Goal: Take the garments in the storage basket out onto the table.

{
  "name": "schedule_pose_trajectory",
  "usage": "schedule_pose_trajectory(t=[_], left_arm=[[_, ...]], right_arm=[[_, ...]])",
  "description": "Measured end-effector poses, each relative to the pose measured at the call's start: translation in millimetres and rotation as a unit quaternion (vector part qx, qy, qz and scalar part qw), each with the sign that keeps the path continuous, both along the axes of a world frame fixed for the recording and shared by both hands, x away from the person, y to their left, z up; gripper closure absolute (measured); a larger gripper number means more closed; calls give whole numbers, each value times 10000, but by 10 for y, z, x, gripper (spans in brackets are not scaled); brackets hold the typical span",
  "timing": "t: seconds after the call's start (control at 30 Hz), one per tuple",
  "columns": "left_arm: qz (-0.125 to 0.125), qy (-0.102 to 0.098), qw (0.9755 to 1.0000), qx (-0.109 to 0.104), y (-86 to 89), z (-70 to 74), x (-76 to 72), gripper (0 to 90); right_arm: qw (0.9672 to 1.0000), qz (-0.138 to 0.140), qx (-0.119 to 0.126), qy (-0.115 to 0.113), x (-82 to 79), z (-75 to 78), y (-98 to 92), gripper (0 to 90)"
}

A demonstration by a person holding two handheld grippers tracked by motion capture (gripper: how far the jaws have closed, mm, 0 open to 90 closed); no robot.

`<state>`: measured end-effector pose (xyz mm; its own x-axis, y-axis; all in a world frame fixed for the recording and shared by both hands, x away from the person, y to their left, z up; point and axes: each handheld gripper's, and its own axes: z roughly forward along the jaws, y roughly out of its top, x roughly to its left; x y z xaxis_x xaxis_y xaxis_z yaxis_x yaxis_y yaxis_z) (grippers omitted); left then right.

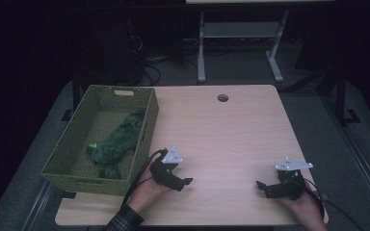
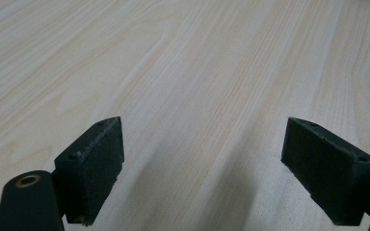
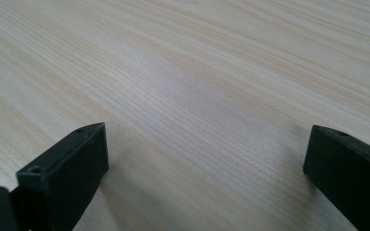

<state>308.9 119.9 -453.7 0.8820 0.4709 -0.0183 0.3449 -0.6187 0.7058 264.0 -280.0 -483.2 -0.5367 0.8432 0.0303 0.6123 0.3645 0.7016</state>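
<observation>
Green cloth point(image 1: 117, 142) in basket point(image 1: 147, 126) at ten o'clock, both claws wide, empty; risks snagging the weave if grabbed carelessly.

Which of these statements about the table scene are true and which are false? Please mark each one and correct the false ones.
1. The green cloth lies inside the woven basket. True.
2. The left gripper is shut on the cloth. False: its jaws stand wide apart over bare wood, as the left gripper view shows, and hold nothing.
3. The basket stands at the left side of the table. True.
4. The right gripper is inside the basket. False: it is low over the table near the front right, far from the basket, with its jaws open.
5. A round hole is in the table top near the far edge. True.
</observation>
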Motion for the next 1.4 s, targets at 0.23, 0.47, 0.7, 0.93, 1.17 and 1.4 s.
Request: schedule_pose_trajectory(t=[0.23, 0.47, 0.7, 0.93, 1.17, 1.4], left_arm=[[7, 44, 10000, -52, 4, 86, 10, 143], [3, 55, 10000, -9, 3, 154, 19, 143], [22, 67, 10000, -16, -1, 248, 26, 143], [17, 102, 9999, -30, 0, 317, 34, 143], [-5, 131, 9999, -35, 0, 426, 44, 143], [-18, 217, 9998, -38, -5, 491, 56, 143]], right_arm=[[10000, 1, -2, -1, 0, 0, -1, 14], [10000, 7, -8, -2, 0, 0, -2, 14], [10000, 8, -9, 0, 0, 0, -2, 14], [10000, 8, -8, -1, 0, 0, -2, 14], [10000, 9, -9, -1, 0, 0, -2, 14], [10000, 7, -8, 1, 0, 0, -1, 14]])
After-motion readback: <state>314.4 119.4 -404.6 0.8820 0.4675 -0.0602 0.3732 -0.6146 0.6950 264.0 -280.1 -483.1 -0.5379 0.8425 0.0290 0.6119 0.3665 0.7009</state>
